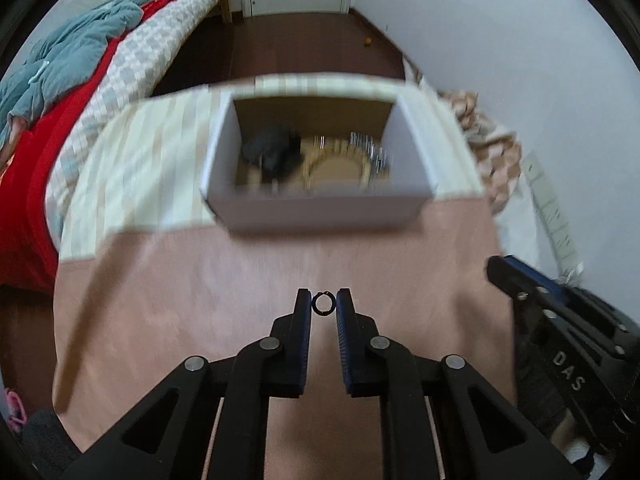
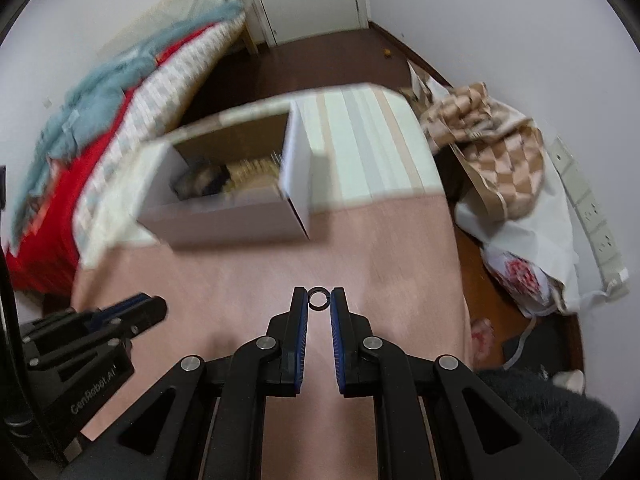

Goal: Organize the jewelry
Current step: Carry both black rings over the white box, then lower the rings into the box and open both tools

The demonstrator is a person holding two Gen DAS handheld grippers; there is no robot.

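Observation:
My left gripper (image 1: 323, 303) is shut on a small black ring (image 1: 322, 303), pinched between its fingertips above the pink tablecloth (image 1: 240, 280). My right gripper (image 2: 319, 300) is shut on a second small dark ring (image 2: 318, 299) in the same way. Ahead stands an open white cardboard box (image 1: 320, 204), also seen at the left in the right wrist view as the box (image 2: 224, 216). Inside it lie a black pouch-like item (image 1: 272, 148) and a gold bangle with silver pins (image 1: 352, 156), all blurred. Each gripper shows at the edge of the other's view.
The table carries a striped cloth (image 1: 152, 152) under the box. A bed with red, checked and teal bedding (image 1: 60, 112) runs along the left. A checked bag (image 2: 500, 152), a white plastic bag (image 2: 528, 248) and a power strip (image 2: 588, 216) lie at the right by the wall.

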